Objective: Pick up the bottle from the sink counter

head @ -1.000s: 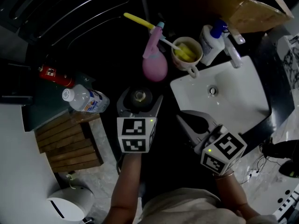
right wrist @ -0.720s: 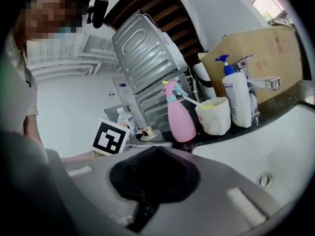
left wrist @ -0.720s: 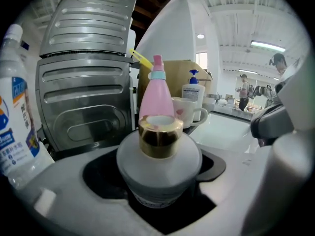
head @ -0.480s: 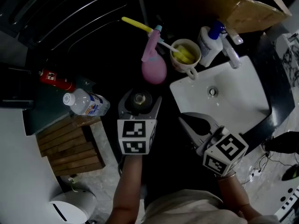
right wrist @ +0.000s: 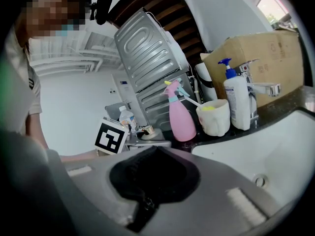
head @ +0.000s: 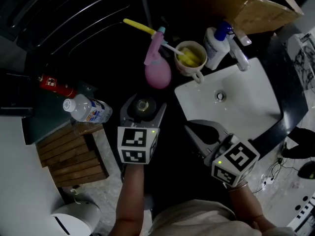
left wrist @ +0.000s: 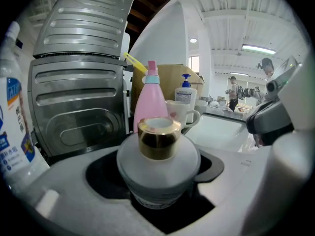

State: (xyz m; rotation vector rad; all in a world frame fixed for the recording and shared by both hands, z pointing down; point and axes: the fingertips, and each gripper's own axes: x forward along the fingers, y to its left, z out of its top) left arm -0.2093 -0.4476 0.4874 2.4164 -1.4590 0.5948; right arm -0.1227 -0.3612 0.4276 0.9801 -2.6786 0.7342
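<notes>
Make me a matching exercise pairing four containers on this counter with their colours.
Things:
1. spray bottle
2. squat white bottle
3. pump bottle
4. can

Colours:
a. red
b. gold cap
c. pink body
d. blue pump head

Pairs: 1-c, 2-b, 3-d, 4-a

Bottle [left wrist: 157, 163] base is hidden — label unreadable.
</notes>
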